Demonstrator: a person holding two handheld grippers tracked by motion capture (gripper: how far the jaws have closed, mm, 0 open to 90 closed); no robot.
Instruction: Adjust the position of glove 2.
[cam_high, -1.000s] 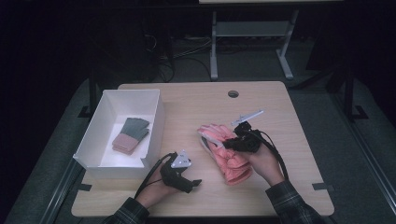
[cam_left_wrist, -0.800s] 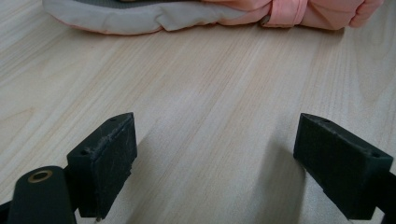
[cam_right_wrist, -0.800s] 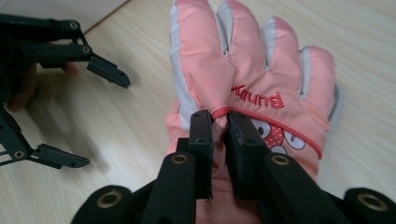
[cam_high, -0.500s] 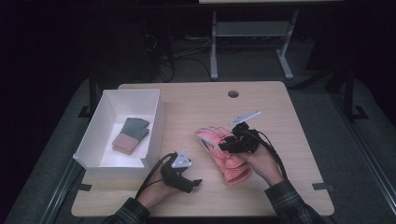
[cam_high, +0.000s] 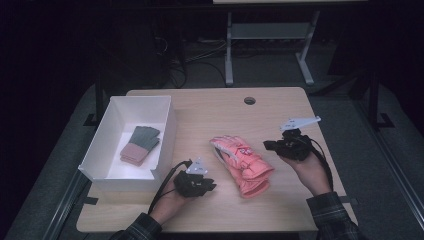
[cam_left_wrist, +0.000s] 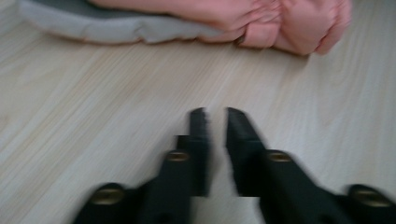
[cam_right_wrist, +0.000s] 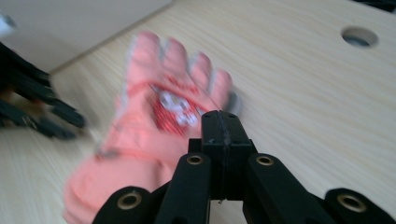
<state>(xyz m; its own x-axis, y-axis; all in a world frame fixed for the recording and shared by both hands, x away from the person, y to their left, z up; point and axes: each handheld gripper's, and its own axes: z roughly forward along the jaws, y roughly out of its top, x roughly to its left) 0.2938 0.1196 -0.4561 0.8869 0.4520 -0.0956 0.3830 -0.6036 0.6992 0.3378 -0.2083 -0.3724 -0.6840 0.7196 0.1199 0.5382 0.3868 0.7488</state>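
Where the pink glove lies at frame centre, its long axis runs upper left to lower right (fingertips upper left). Left gripper, lower left and nearer, is slightly parted and empty; right gripper, at right, is closed, empty.

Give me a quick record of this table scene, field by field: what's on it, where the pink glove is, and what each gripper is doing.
surface: wooden table
main item: pink glove, lying flat near the middle, fingers pointing away from the person
container: white box on the left side
box contents: a folded grey and pink glove
left gripper: jaws slightly apart, holding nothing, low over the table beside the pink glove
right gripper: jaws pressed together, empty, right of the pink glove
contact: neither gripper touches the pink glove
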